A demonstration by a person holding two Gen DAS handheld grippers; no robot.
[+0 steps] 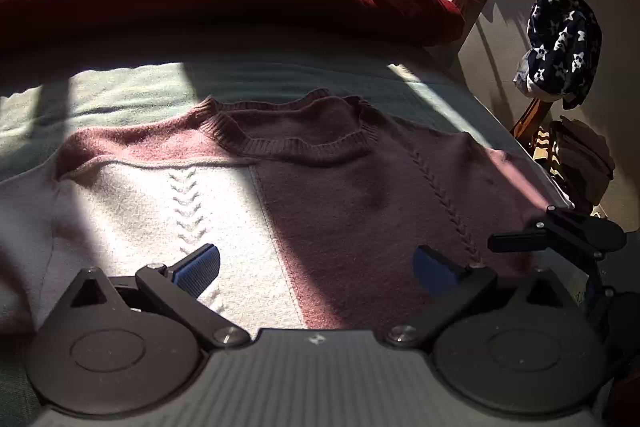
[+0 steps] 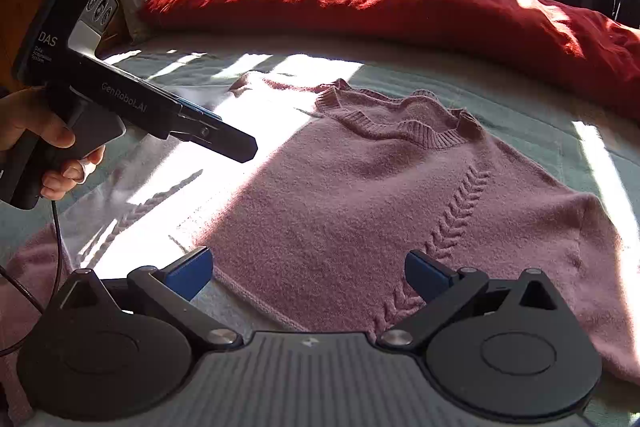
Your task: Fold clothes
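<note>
Sweater (image 2: 360, 195) flat on bed (image 2: 520, 115), one side folded in | left gripper (image 1: 316, 267), right gripper (image 2: 308, 273) jaws apart, empty | remaining folds pending

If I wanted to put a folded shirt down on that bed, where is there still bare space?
The clearest patch is the pale green sheet between the pink sweater collar and the red duvet. Another strip of sheet runs past the sweater's right shoulder. The near side is crowded: the sweater spreads wide, with both open grippers over it.

sweater (image 2: 360, 195) on bed (image 2: 520, 115) (flat), duvet (image 2: 400, 11) behind
</note>
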